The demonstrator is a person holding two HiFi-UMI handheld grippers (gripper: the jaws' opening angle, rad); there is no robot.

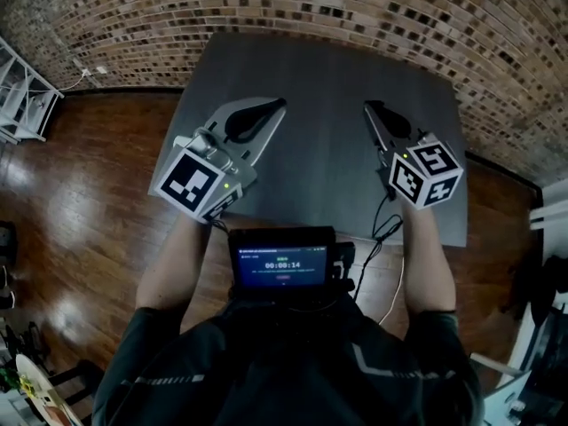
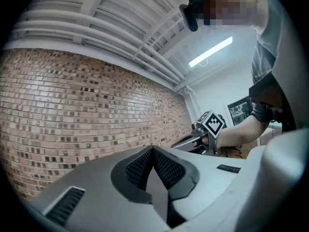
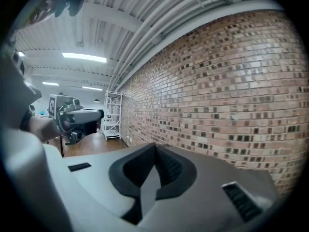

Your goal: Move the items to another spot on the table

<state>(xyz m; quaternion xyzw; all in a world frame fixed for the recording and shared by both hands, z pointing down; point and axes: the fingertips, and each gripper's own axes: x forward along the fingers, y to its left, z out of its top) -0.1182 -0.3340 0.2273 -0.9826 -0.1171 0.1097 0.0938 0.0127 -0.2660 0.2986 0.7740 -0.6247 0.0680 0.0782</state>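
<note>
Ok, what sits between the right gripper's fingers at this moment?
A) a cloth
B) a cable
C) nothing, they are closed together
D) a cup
C: the right gripper view shows the right gripper's dark ribbed fingers meeting tip to tip, nothing between, only the red-brick wall beyond.

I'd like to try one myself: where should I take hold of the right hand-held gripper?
Probably grip the right hand-held gripper at its rear, beneath the marker cube, coming from behind: the person's forearm meets it there, while its shut jaws point forward over the table.
</note>
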